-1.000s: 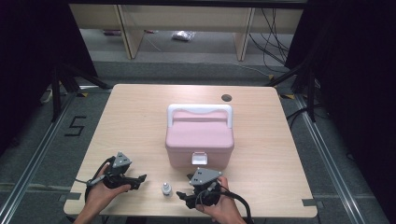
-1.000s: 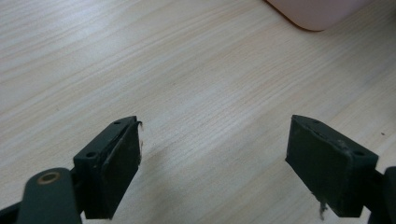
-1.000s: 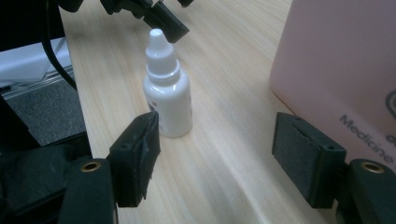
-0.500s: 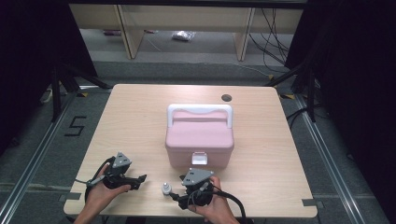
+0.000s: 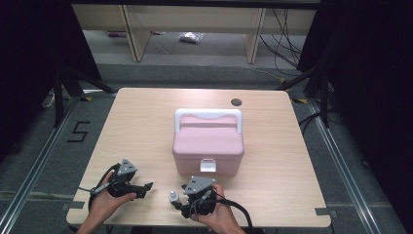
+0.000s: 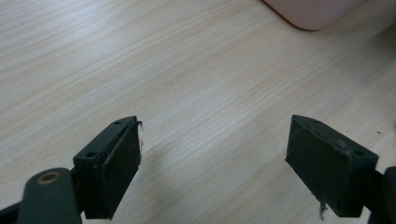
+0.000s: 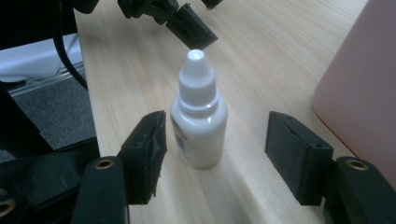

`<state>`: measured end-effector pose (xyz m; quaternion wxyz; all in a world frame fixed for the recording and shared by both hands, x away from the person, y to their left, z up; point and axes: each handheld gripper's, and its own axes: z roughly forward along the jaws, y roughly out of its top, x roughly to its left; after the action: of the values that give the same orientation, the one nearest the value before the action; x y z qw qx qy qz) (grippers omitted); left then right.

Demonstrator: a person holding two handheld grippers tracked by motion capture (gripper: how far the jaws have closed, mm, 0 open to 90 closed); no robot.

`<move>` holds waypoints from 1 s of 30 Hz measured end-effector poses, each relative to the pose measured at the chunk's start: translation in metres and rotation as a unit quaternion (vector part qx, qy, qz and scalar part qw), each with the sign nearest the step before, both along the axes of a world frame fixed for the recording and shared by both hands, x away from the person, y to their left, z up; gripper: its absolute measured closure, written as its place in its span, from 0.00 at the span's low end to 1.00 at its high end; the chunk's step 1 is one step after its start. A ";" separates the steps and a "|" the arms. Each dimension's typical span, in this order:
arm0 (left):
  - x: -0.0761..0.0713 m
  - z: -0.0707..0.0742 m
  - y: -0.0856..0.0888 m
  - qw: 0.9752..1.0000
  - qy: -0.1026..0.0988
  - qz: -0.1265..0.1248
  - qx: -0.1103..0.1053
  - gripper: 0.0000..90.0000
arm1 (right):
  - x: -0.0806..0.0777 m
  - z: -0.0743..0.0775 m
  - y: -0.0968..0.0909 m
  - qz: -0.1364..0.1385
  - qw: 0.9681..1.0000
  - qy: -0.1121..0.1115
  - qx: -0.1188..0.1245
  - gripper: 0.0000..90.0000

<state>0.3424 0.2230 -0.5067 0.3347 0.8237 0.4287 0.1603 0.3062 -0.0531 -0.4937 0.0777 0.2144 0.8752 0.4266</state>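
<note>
So the little white dropper bottle (image 7: 198,119) stands upright near the table's (image 5: 146,122) front edge, just off the pink box's (image 5: 208,141) front left corner. The right gripper (image 7: 215,144) has been closing its jaws around it, pads not touching yet. The left gripper (image 6: 212,163) is wide open over bare wood. Bottle looks light, smooth and tippy, so I'd squeeze the round body, not the cap.

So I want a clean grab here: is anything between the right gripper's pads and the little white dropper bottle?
Nothing visible. The dropper bottle stands upright on the table between the right gripper's jaws, which have just been closing, with bare gaps on both sides. The pink box sits off to one side.
</note>
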 end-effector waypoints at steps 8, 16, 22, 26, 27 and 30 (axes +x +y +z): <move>0.000 0.000 0.000 1.000 0.000 0.005 -0.001 0.19 | 0.002 -0.003 0.006 0.016 1.000 -0.001 -0.005 0.50; 0.000 0.000 0.000 1.000 0.000 0.003 0.001 0.19 | 0.002 -0.007 0.014 0.028 0.999 -0.012 -0.020 0.60; 0.000 0.001 0.002 1.000 0.005 -0.008 0.008 0.19 | 0.002 -0.007 0.015 0.032 0.999 -0.030 -0.025 0.67; 0.000 0.002 0.003 1.000 0.005 -0.008 0.010 0.19 | 0.000 0.000 0.013 0.033 0.999 -0.038 -0.018 0.67; 0.000 0.002 0.003 1.000 0.005 -0.007 0.010 0.19 | 0.000 0.001 0.013 0.032 0.998 -0.042 -0.018 0.67; 0.000 0.002 0.003 1.000 0.004 -0.005 0.008 0.19 | 0.000 0.005 0.009 0.029 0.999 -0.039 -0.018 0.67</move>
<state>0.3425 0.2259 -0.5048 0.3269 0.8293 0.4246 0.1585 0.3065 -0.0443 -0.4887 0.1027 0.1707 0.8849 0.4210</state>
